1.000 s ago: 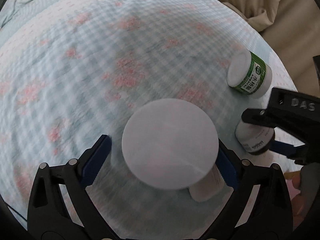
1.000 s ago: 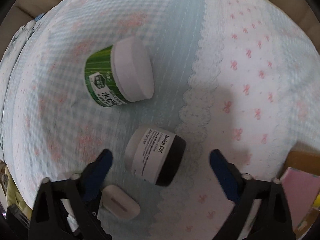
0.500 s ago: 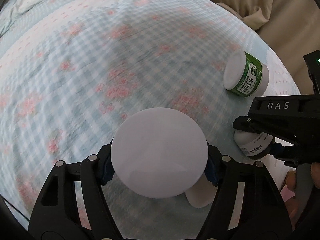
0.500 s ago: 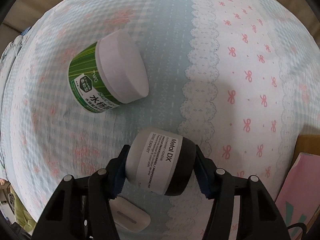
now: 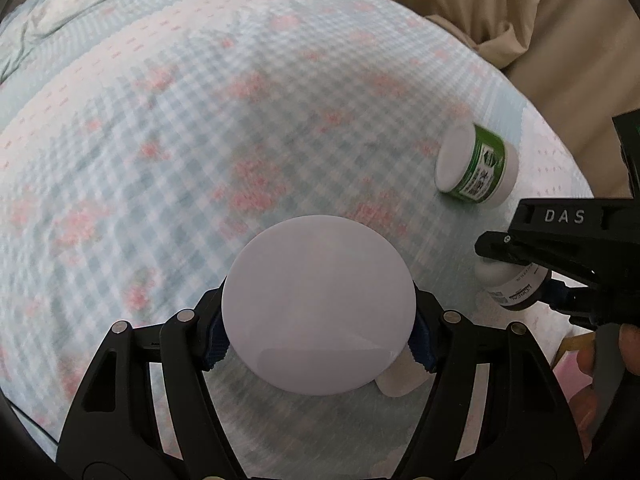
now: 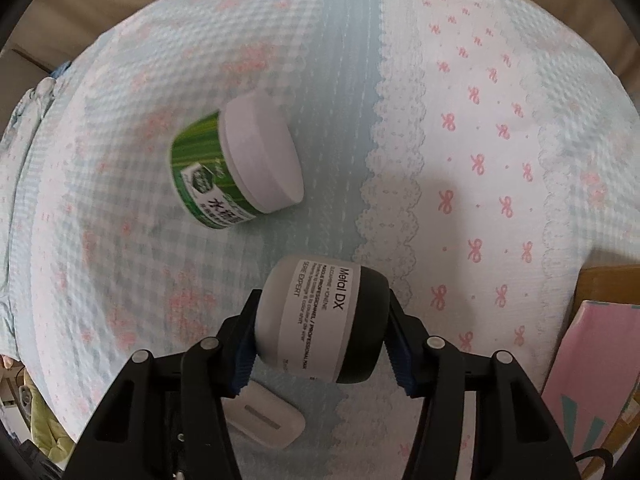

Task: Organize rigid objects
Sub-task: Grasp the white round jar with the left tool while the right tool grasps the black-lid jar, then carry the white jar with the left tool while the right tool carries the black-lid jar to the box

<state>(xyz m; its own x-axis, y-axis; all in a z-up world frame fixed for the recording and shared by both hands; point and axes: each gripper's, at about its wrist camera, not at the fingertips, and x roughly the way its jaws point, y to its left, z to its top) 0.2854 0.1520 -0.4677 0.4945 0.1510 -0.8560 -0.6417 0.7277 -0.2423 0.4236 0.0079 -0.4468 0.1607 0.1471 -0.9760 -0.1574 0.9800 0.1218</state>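
Observation:
My left gripper point(image 5: 318, 346) is shut on a round white jar point(image 5: 318, 304), seen end-on and held above the bed. My right gripper point(image 6: 320, 356) is shut on a grey jar with a black lid labelled Metal DX point(image 6: 324, 320), lying sideways between the pads. This jar and my right gripper also show at the right of the left wrist view point(image 5: 516, 286). A green jar with a white lid point(image 6: 236, 170) lies on its side on the bedspread beyond my right gripper; it also shows in the left wrist view point(image 5: 476, 166).
A small white oblong case point(image 6: 264, 420) lies on the bedspread under my right gripper, also seen below the white jar point(image 5: 400, 380). The blue checked bedspread point(image 5: 200, 120) fills both views. A pink box and a cardboard edge point(image 6: 596, 360) sit at the right.
Both grippers closed on their jars, the left on the white jar, the right on the Metal DX jar. Both jars now appear lifted slightly.

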